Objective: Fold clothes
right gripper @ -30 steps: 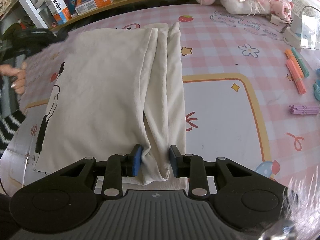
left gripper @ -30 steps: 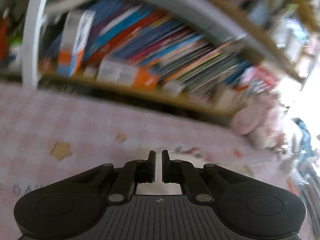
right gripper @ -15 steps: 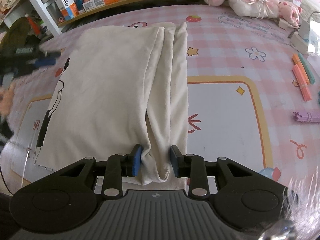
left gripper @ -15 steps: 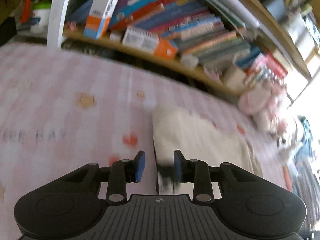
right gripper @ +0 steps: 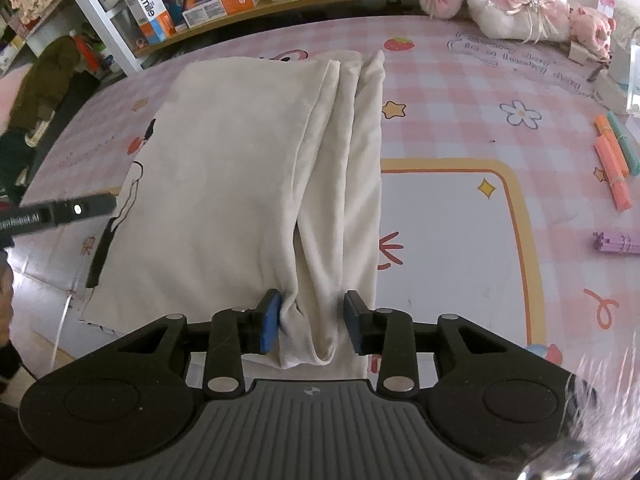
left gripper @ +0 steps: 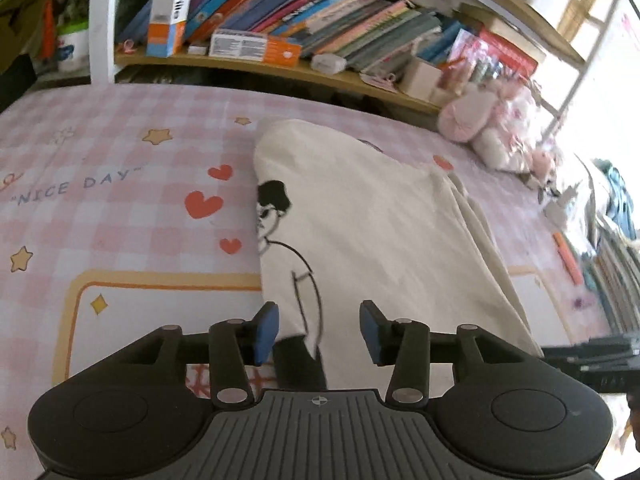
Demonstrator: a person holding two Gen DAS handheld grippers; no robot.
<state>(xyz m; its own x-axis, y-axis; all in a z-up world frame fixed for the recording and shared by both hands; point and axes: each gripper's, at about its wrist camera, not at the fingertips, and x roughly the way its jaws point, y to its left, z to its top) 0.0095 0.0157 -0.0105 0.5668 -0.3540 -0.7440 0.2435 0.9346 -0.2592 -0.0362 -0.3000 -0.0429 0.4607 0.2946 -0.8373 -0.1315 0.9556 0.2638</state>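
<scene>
Pink plush toys [right gripper: 516, 4] and orange markers [right gripper: 612, 168] beyond cream shirt [right gripper: 240, 168].

Cream shirt [right gripper: 240, 168] on pink tablecloth [right gripper: 460, 120]

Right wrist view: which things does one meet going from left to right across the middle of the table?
Left tool's black arm → cream shirt → bunched folds of the shirt → yellow-framed white panel of the tablecloth → orange and teal sticks.
</scene>
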